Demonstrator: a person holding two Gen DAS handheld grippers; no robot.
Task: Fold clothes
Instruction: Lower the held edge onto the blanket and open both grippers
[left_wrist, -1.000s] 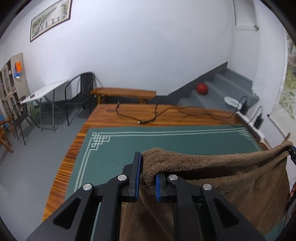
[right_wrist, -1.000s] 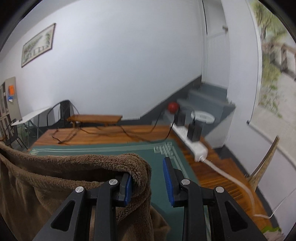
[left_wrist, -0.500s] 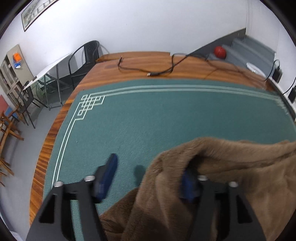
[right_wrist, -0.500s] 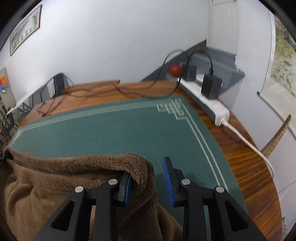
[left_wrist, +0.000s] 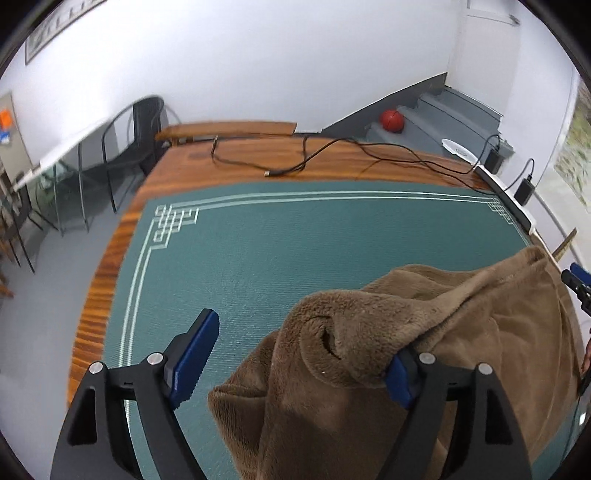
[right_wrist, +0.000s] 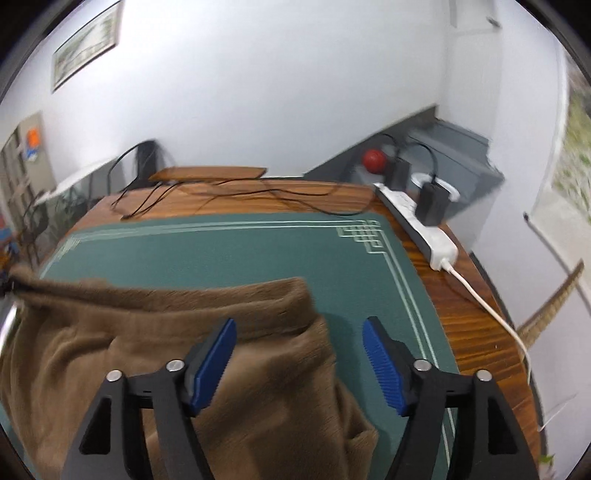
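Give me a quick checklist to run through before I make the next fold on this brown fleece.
1. Left gripper released: ok, jaws wide open, though the brown fleece drapes over the right-side finger.
2. Right gripper released: ok, jaws wide apart, with fleece under and between them.
3. Fleece on the green mat: cannot tell whether all of it is; its near part is out of view.
4. Fleece flat: not ok, bunched and ridged near the left gripper.
5. Far part of the mat free for spreading: ok, bare cloth.
6. Power strip and black cable away from the fleece: ok, both on the wooden table beyond the mat.
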